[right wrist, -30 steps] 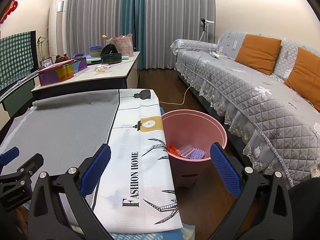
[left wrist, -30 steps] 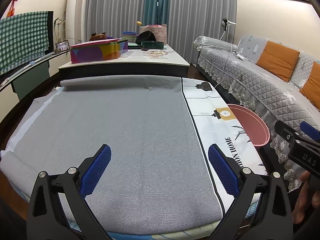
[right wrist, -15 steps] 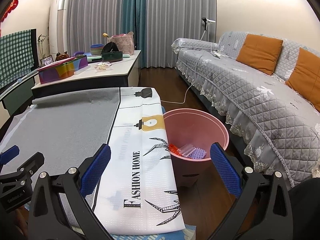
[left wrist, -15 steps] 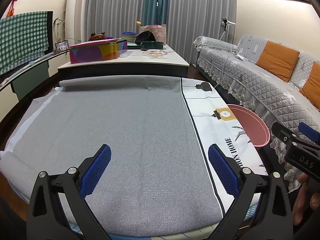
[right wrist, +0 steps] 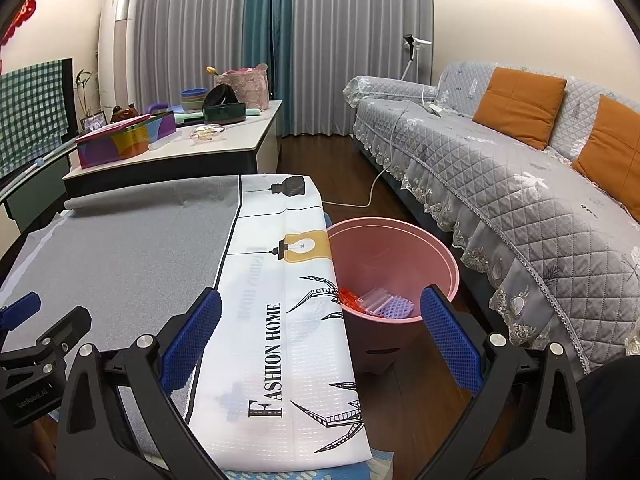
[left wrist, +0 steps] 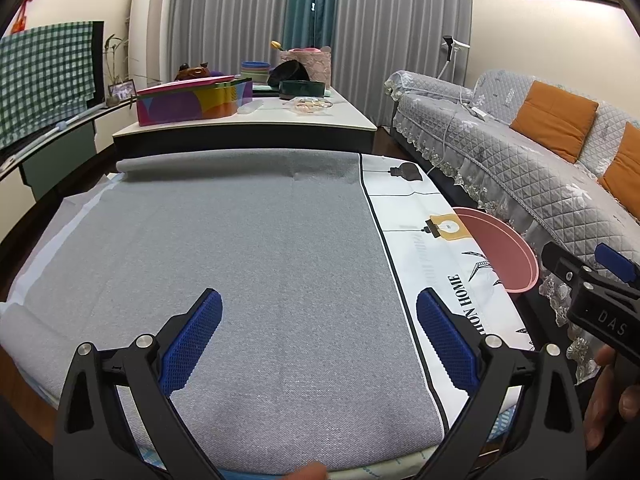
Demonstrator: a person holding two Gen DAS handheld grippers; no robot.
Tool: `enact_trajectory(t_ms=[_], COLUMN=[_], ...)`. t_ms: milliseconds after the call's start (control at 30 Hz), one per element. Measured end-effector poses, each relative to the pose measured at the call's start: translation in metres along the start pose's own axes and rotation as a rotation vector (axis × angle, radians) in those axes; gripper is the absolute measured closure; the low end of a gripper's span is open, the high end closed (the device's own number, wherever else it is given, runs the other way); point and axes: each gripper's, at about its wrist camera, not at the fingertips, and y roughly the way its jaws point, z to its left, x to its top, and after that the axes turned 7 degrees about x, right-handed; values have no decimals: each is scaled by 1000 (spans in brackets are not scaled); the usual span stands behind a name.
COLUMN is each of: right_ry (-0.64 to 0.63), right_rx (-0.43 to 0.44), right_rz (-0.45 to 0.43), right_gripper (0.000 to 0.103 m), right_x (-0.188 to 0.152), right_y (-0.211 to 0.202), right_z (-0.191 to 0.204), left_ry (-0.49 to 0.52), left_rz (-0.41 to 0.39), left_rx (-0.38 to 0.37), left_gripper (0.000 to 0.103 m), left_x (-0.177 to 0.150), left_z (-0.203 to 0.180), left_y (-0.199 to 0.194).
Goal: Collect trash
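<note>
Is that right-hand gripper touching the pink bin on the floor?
Apart. In the right wrist view the right gripper hangs open above the tablecloth's edge, while the pink bin stands lower on the floor beyond it, nothing held between its fingers.

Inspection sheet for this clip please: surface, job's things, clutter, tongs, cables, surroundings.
Surface: table under a grey cloth and a white printed cloth; no loose trash seen.
Job's things: pink bin on the floor beside the table, holding red, clear and purple scraps.
Clutter: colourful box and bowls on the far table.
Tongs: left tongs open, empty; right tongs open, empty.
Cables: white cord from sofa to floor.
Surroundings: grey quilted sofa, orange cushions, curtains.
</note>
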Motion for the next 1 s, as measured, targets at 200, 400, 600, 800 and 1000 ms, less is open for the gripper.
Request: enact_trajectory(t_ms=[200,400,600,800,1000], right_ry=[0,1,-1,-1,-1], right_rx=[0,1,0,0,1], right_rz=[0,0,-2,-2,-2], right_gripper=[5,5,5,5,5], right_x=[1,0,2,2,1], right_y=[0,0,-1,-1,-1], right_z=[0,0,0,0,0], left_ry=[-5,-8,-6,5,4], left_rz=[-4,-10,-14,-22,-16], left_rx=[1,1,0,0,-1], left_gripper=[8,8,8,8,8], left_x=[1,3,3,3,2], left_z=[0,0,-1,-3,-2], left_y=[-1,-2,-2,-3,-1])
